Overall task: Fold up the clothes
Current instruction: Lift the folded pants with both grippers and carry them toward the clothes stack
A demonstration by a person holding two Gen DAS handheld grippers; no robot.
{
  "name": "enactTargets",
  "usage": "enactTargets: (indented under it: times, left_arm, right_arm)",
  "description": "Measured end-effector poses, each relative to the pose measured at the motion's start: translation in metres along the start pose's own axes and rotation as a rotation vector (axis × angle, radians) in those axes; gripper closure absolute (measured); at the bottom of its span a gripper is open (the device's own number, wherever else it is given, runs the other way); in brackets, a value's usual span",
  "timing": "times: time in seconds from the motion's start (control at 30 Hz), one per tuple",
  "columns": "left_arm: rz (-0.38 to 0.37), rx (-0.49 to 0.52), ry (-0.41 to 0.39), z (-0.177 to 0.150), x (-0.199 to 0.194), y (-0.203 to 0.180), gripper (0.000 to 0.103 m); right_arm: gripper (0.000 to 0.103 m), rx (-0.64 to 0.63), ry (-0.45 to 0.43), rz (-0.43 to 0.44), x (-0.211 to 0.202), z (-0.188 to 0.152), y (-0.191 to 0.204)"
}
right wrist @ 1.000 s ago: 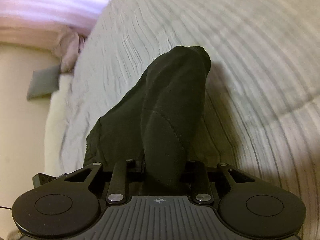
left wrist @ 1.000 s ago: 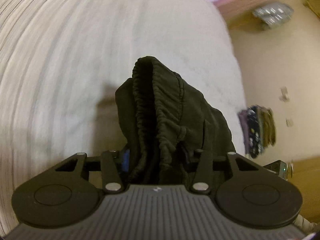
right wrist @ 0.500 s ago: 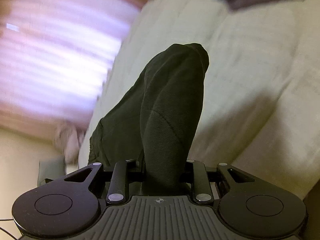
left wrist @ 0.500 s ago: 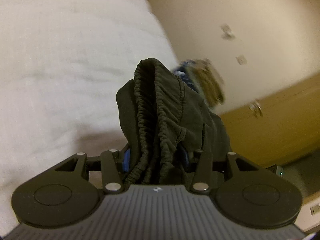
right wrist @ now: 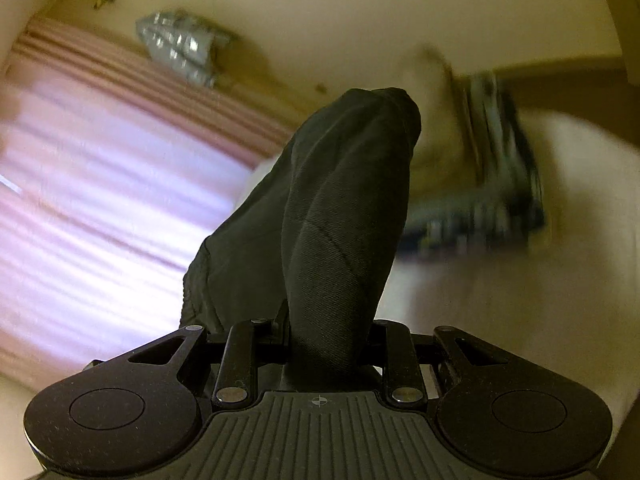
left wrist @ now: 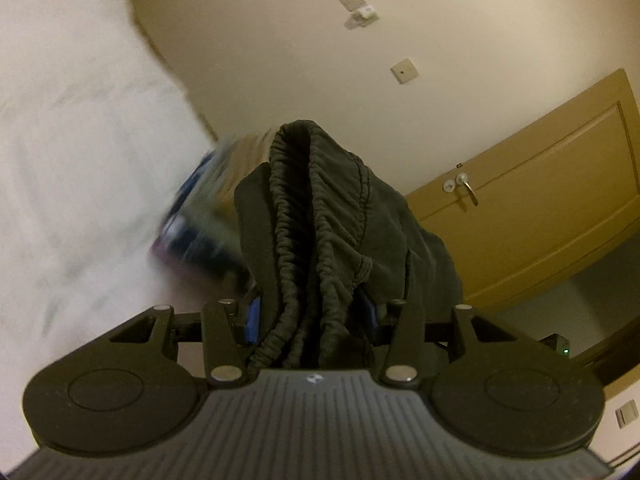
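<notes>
A black garment with a gathered elastic waistband (left wrist: 320, 216) fills the middle of the left wrist view, and my left gripper (left wrist: 312, 316) is shut on that waistband, its blue pads (left wrist: 253, 318) pressed against the cloth. In the right wrist view a smooth bunched part of the same black garment (right wrist: 344, 216) rises between the fingers of my right gripper (right wrist: 328, 340), which is shut on it. The fingertips of both grippers are hidden by the fabric. The garment is lifted off the white bed (left wrist: 72, 152).
A blurred stack of patterned folded clothes (left wrist: 200, 224) lies at the bed's edge, seen too as patterned clothes (right wrist: 492, 200). A brown door with a handle (left wrist: 464, 188) and a cream wall are at the right; a pink curtain (right wrist: 100, 200) fills the left of the right wrist view.
Both grippers have swung upward and turned with the black garment held; the views left the bed surface and now face the wall, door, curtain and the clothes stack.
</notes>
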State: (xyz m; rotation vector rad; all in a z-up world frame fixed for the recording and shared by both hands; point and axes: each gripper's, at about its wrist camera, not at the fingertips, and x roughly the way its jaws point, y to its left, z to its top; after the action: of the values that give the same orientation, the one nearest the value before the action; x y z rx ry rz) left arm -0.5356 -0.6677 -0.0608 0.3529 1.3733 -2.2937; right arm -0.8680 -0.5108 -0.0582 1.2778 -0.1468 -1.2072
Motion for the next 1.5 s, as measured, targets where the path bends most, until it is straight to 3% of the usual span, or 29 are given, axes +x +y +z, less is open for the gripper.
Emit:
enactTargets:
  times: [0.1, 0.23, 0.43, 0.53, 0.8, 0.9, 1.0, 1.13, 1.23, 1.4, 1.5]
  left_arm:
    - [-0.019, 0.037, -0.004, 0.061, 0.043, -0.025, 0.062]
    - [-0.008, 0.036, 0.025, 0.098, 0.087, -0.022, 0.061]
    - [0.014, 0.023, 0.074, 0.146, 0.150, -0.012, 0.061]
    - [0.027, 0.014, 0.101, 0.164, 0.176, -0.004, 0.061]
    - [0.070, -0.046, 0.175, 0.150, 0.211, 0.064, 0.058]
    - [0.040, -0.101, 0.161, 0.142, 0.222, 0.086, 0.052]
    - [0.021, -0.118, 0.152, 0.141, 0.223, 0.093, 0.049]
    - [0.067, -0.067, 0.158, 0.150, 0.213, 0.081, 0.049]
    - [0.131, -0.028, 0.113, 0.157, 0.196, 0.069, 0.049]
    - [0.232, 0.078, -0.003, 0.173, 0.163, 0.035, 0.050]
    - [0.220, 0.154, -0.026, 0.176, 0.159, 0.003, 0.050]
  right_arm:
    - [0.078, -0.003, -0.045, 0.005, 0.008, 0.068, 0.005]
    - [0.078, 0.002, -0.098, 0.016, 0.019, 0.142, 0.007]
    - [0.078, 0.051, -0.096, 0.012, 0.046, 0.193, -0.017]
    - [0.078, 0.102, -0.060, -0.008, 0.065, 0.201, -0.040]
    - [0.076, 0.216, 0.021, -0.047, 0.113, 0.201, -0.098]
    - [0.068, 0.222, -0.002, -0.061, 0.120, 0.196, -0.118]
    - [0.067, 0.216, -0.020, -0.056, 0.115, 0.193, -0.119]
    - [0.065, 0.173, -0.023, -0.079, 0.110, 0.191, -0.112]
    - [0.056, 0.092, -0.031, -0.141, 0.099, 0.193, -0.095]
    - [0.055, -0.054, -0.035, -0.285, 0.083, 0.198, -0.066]
    - [0.055, -0.146, -0.066, -0.391, 0.073, 0.201, -0.042]
